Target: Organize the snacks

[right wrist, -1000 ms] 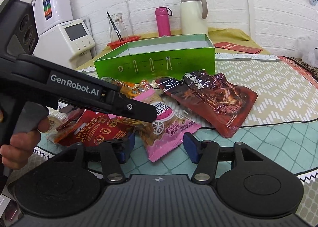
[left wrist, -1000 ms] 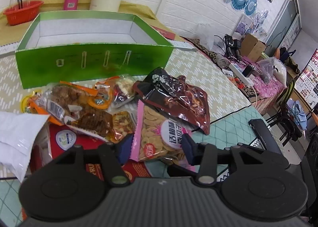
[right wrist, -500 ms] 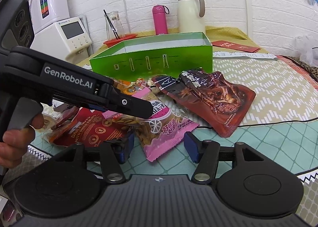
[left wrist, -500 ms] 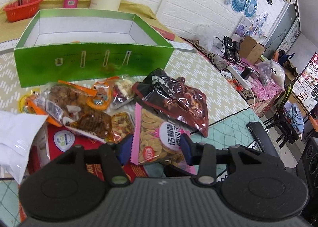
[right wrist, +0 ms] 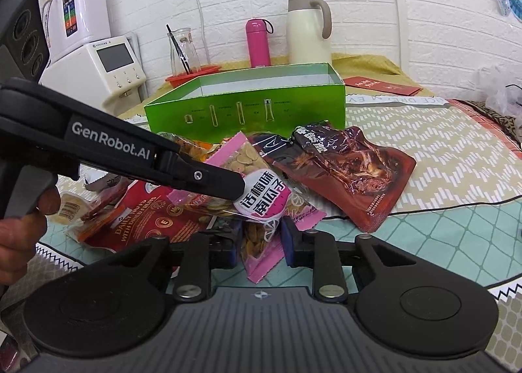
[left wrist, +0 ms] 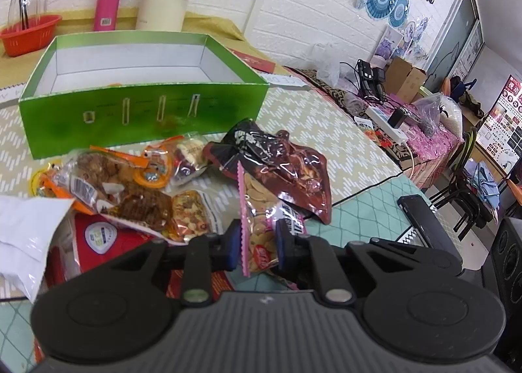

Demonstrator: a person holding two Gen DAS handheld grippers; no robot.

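Note:
A pink pack of pumpkin seeds with a white label is raised on edge among the snacks. My left gripper is closing, its pads pressed on the pack's sides; in the right wrist view the left gripper reaches in from the left. My right gripper is closing too and pinches the pack's near pink end. A dark brown pack lies just right of it. The open green box stands behind the pile, its inside white and bare where visible.
A red nuts pack, orange packs and a white bag lie left of the grippers. Behind the box stand a pink flask, a cream jug and a red basket. A hand holds the left tool.
Both grippers have closed on the pink seed pack, which lay flat before. It now stands crumpled on edge. Neither hand has shifted much.

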